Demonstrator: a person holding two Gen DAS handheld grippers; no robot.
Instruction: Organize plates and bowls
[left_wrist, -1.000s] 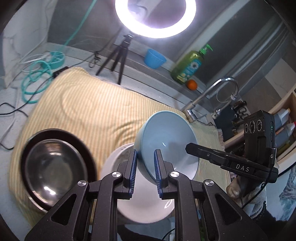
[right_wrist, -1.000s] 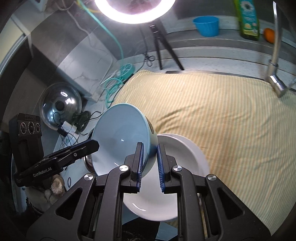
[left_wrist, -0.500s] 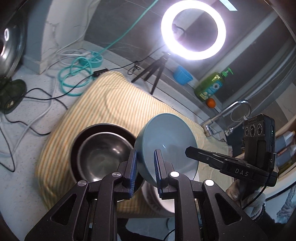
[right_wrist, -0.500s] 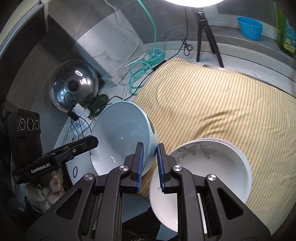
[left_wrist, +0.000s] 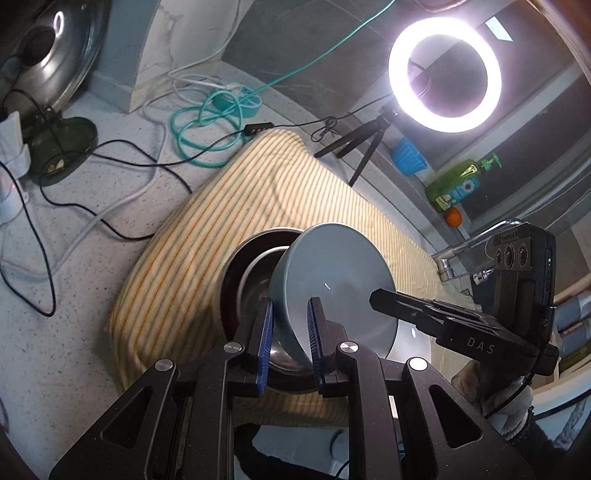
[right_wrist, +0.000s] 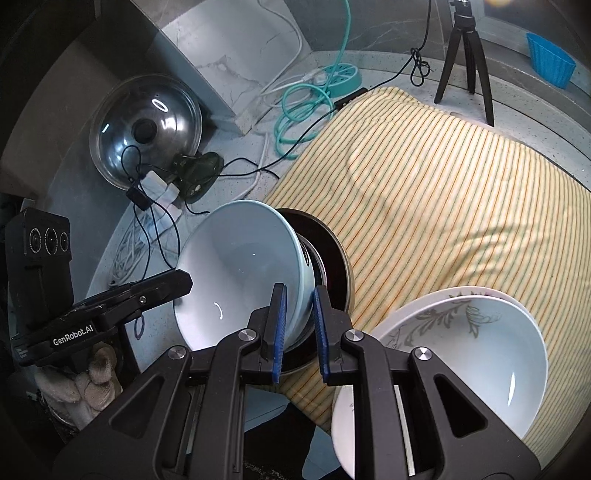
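Across the speckled stone bench lies a soft cloth, pale yellow with thin orange and green stripes, rumpled into low folds. On its near left corner sits a dark, glossy round dish, and nested inside that a steel bowl, brushed and dully reflective. On the cloth's near right corner stand two white plates, deep and smooth, stacked one in the other, the upper one printed with a grey-brown leafy sprig.

Over the dark dish hangs the blue bowl, glazed ceramic, pale blue, with a thick rounded rim, tilted steeply so its mouth faces the person. Both tools hold it: the left gripper has its jaws pinching the rim on one side, and the right gripper has its jaws pinching the wall on the opposite side, blue ribbed pads against the glaze.

Judging by this, sorting is well along: plates are gathered in one pile, bowls in another. What seems left is to level the blue bowl, lower it into the steel one, and let go. The glaze looks slick, so a tilted, two-sided hold could slip.
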